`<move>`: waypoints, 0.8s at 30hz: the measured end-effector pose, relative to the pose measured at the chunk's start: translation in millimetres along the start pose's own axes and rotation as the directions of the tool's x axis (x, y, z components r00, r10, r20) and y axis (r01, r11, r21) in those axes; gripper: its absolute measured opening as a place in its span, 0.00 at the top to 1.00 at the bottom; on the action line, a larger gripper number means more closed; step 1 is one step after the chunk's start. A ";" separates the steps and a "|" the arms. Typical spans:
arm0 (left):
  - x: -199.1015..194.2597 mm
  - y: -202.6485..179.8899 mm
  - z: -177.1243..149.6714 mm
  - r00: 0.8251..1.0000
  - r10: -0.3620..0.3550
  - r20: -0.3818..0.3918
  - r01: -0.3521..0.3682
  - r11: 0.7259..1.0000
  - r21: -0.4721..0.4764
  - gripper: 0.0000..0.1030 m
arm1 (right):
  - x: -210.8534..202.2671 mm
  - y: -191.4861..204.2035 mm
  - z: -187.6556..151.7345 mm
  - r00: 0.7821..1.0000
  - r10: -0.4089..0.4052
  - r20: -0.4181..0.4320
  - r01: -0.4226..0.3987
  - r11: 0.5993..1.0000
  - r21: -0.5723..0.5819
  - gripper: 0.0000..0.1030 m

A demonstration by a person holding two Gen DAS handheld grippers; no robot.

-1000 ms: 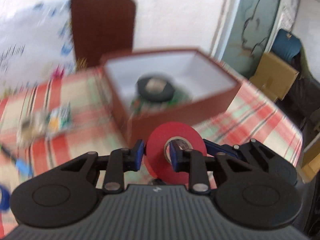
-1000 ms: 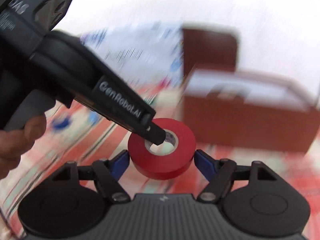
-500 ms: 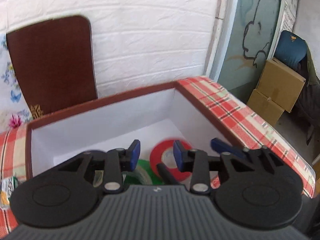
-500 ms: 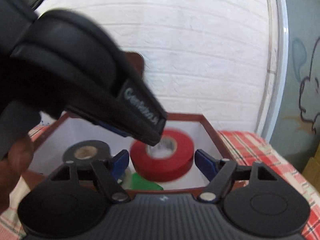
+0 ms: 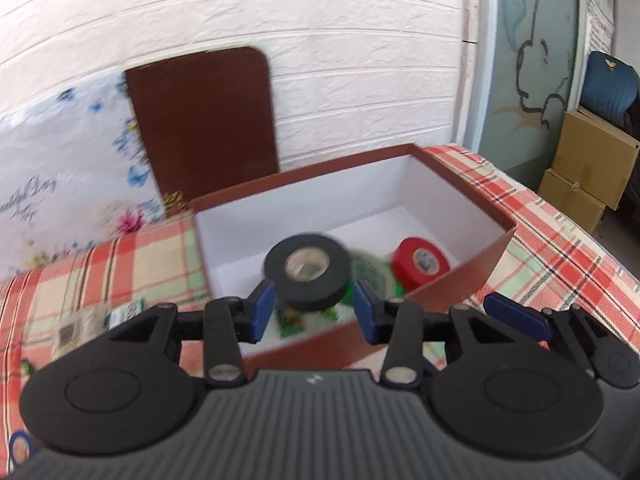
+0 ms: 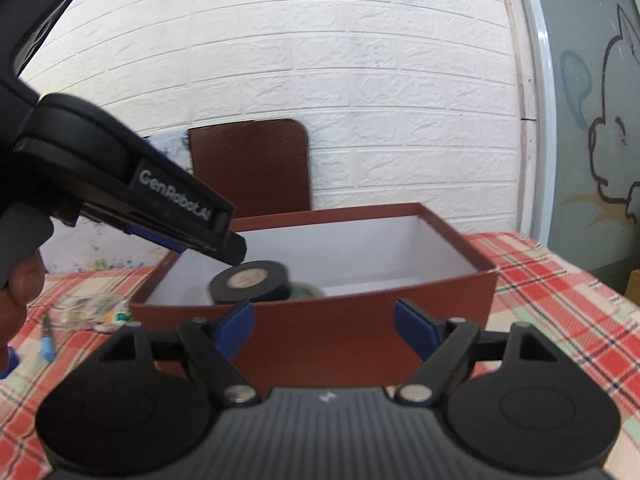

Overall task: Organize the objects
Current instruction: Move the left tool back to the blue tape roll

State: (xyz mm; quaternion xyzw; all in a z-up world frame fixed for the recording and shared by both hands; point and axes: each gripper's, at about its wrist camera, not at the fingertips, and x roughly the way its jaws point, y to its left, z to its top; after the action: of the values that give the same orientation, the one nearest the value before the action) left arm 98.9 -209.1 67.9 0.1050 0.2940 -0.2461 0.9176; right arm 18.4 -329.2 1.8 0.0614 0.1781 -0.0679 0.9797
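Note:
A brown box (image 5: 460,286) with a white inside stands on the plaid table. In it lie a red tape roll (image 5: 420,263), a black tape roll (image 5: 307,274) and a green roll (image 5: 370,280). My left gripper (image 5: 310,312) is open and empty, above the box's near wall with the black roll beyond its fingertips. My right gripper (image 6: 326,328) is open and empty in front of the box (image 6: 360,336). The black roll (image 6: 250,282) shows over the wall in the right wrist view. The left gripper's body (image 6: 120,184) reaches in from the left.
The plaid tablecloth (image 5: 560,248) runs to the table's right edge. Small packets (image 6: 92,308) and a blue-tipped item (image 6: 47,346) lie left of the box. A brown lid (image 5: 208,120) leans on the brick wall. Cardboard boxes (image 5: 588,160) stand at the right.
My left gripper carried the red tape roll over the box, opened and let it go. The roll now lies in the box, and both grippers have drawn back.

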 end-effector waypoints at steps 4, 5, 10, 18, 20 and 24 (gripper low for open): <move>-12.6 24.5 -21.2 0.998 0.059 -0.020 -0.059 0.998 -0.025 0.55 | -0.4 13.2 -1.3 0.995 0.079 -0.058 -0.077 0.996 0.045 0.23; -14.9 32.2 -27.6 0.997 0.072 -0.030 -0.073 0.997 -0.035 0.55 | -1.6 18.0 -2.1 0.994 0.090 -0.068 -0.088 0.995 0.044 0.23; -18.8 71.7 -55.8 0.989 0.123 -0.081 -0.130 0.987 -0.091 0.55 | -4.1 49.7 -6.3 0.983 0.144 -0.113 -0.143 0.990 0.011 0.23; -52.0 182.2 -134.2 0.969 0.184 -0.163 -0.225 0.931 -0.287 0.55 | 3.5 124.5 -40.6 0.931 0.251 -0.264 -0.288 0.951 -0.111 0.23; -61.7 222.0 -148.3 0.958 0.217 -0.189 -0.273 0.891 -0.362 0.58 | 6.6 141.9 -52.0 0.915 0.274 -0.297 -0.326 0.935 -0.142 0.23; -64.6 280.5 -161.2 0.947 0.223 -0.232 -0.308 0.836 -0.454 0.63 | 15.5 163.7 -78.7 0.891 0.285 -0.354 -0.365 0.913 -0.182 0.23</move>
State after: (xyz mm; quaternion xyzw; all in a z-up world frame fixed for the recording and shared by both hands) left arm 118.7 110.8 -10.2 -0.0677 0.4056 -0.0246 0.9112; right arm 31.4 -158.6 -61.1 -0.0199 0.3286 0.1313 0.9351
